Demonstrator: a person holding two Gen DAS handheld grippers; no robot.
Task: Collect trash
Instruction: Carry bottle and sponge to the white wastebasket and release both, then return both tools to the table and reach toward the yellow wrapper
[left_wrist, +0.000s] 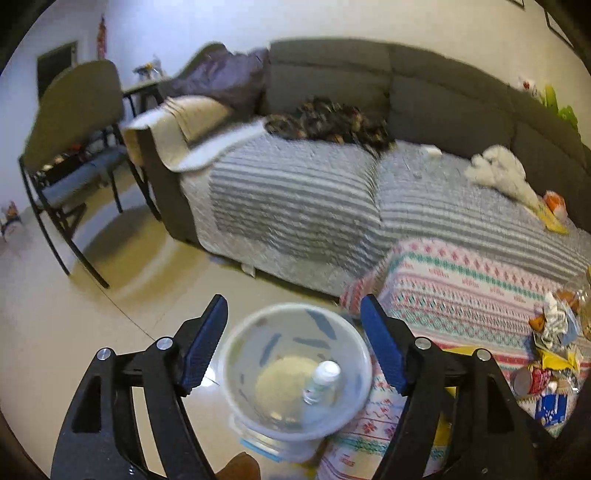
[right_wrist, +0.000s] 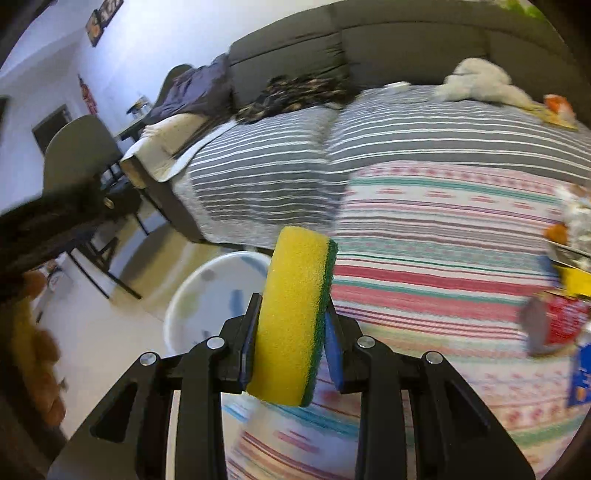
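Landmark: clear bin (left_wrist: 295, 373) on the floor, beside the patterned cloth (left_wrist: 461, 288).

Left gripper (left_wrist: 295, 341): jaws spread wide, nothing between the pads, poised over the bin's mouth. A small white-capped bottle (left_wrist: 321, 380) lies inside the bin.

Right gripper (right_wrist: 291, 332): jaws pinching a yellow-green sponge (right_wrist: 295, 314), up and to the right of the bin.

Trash pile (left_wrist: 550, 354) on the cloth, right of the bin: red can, wrappers.

Beyond the bin: striped-covered sofa (left_wrist: 295, 199).
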